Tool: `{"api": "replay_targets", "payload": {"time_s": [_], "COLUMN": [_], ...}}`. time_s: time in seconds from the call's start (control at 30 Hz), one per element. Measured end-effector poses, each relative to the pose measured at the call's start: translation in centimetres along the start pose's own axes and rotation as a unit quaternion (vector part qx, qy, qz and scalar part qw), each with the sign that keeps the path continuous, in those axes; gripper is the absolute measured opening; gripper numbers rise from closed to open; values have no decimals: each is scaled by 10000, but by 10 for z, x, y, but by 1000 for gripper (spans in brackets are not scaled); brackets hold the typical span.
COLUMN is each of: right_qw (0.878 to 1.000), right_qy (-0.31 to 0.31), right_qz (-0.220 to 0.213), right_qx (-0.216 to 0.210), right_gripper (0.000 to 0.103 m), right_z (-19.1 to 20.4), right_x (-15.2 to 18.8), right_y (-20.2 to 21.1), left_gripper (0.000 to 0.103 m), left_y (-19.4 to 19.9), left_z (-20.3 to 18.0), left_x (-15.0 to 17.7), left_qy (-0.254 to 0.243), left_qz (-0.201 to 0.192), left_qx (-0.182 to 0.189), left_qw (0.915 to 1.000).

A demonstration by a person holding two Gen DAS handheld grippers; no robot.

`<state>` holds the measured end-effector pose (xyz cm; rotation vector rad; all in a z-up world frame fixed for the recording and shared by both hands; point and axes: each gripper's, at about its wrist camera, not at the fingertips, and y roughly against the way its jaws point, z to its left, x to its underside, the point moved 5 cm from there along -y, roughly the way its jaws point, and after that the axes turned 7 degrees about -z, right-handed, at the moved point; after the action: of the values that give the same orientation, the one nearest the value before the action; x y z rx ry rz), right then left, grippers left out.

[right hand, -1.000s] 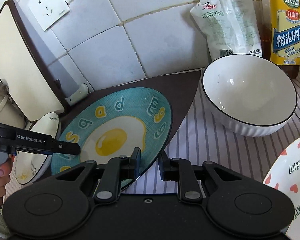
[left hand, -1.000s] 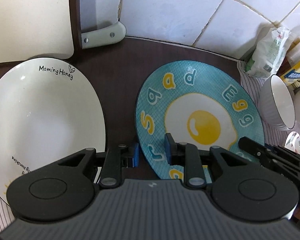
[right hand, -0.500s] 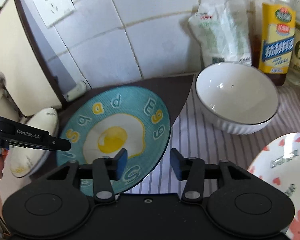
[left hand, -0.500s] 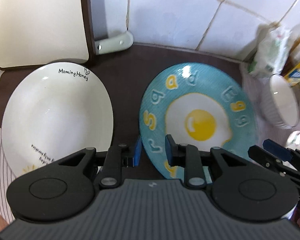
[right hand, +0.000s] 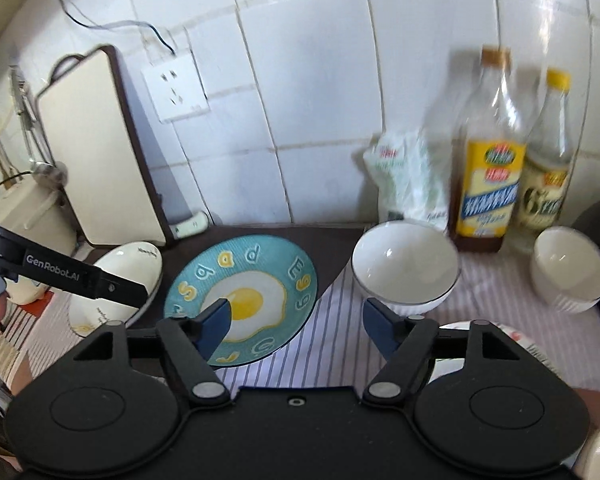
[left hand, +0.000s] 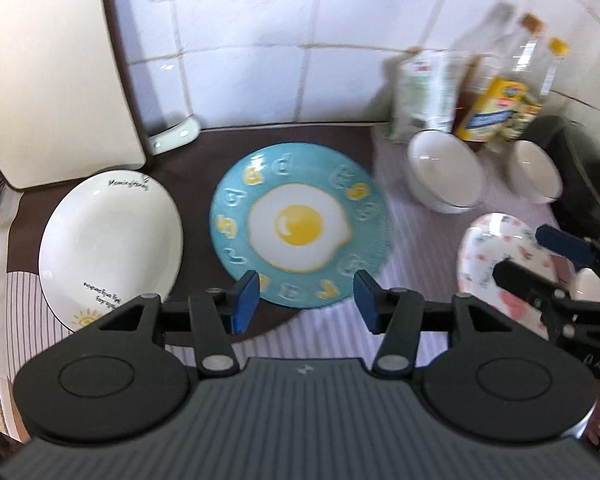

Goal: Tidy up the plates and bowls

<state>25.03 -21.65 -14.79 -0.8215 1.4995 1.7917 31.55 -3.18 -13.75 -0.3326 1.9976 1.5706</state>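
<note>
A teal fried-egg plate (left hand: 300,224) (right hand: 244,296) lies flat on the counter. A white plate (left hand: 108,240) (right hand: 116,280) lies to its left. A large white bowl (left hand: 444,172) (right hand: 404,268) and a smaller white bowl (left hand: 536,176) (right hand: 568,268) stand at the right. A heart-patterned plate (left hand: 496,256) (right hand: 516,340) lies at the front right. My left gripper (left hand: 306,300) is open and empty, above and short of the teal plate. My right gripper (right hand: 300,324) is open and empty, above the teal plate's right edge.
A cutting board (left hand: 48,64) (right hand: 96,152) leans on the tiled wall at the left. Two bottles (right hand: 488,160) (right hand: 548,168) and a bag (right hand: 412,176) stand at the back right. A striped cloth (right hand: 332,320) covers the counter's front. A wall socket (right hand: 176,88) is above.
Both grippers let go of the teal plate, opened and pulled up and back. The plate now rests flat on the counter.
</note>
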Motion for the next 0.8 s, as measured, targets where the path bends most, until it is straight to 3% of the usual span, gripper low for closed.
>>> {"api": "replay_targets", "payload": {"time_s": [0.07, 0.33, 0.57, 0.67, 0.8], "right_qw": [9997, 9952, 9936, 9928, 9895], "right_qy": [218, 771, 360, 78, -238], "right_qz": [-116, -368, -395, -359, -464], "right_qx": [35, 472, 999, 1143, 1349], "right_gripper": [90, 93, 93, 93, 93], "right_z": [2, -11, -46, -60, -76], "right_x": [-5, -1, 32, 51, 76], "right_y": [20, 93, 132, 137, 138], "left_gripper": [57, 73, 77, 84, 85], "left_y": [11, 45, 39, 32, 16], "left_z": [-11, -58, -94, -110, -127], "left_x": [0, 16, 38, 48, 57], "left_qy": [-37, -442, -713, -866, -1124], "left_qz": [-35, -183, 11, 65, 124], "left_qx": [57, 439, 784, 971, 967], "left_qw": [10000, 9979, 9944, 9915, 9889]}}
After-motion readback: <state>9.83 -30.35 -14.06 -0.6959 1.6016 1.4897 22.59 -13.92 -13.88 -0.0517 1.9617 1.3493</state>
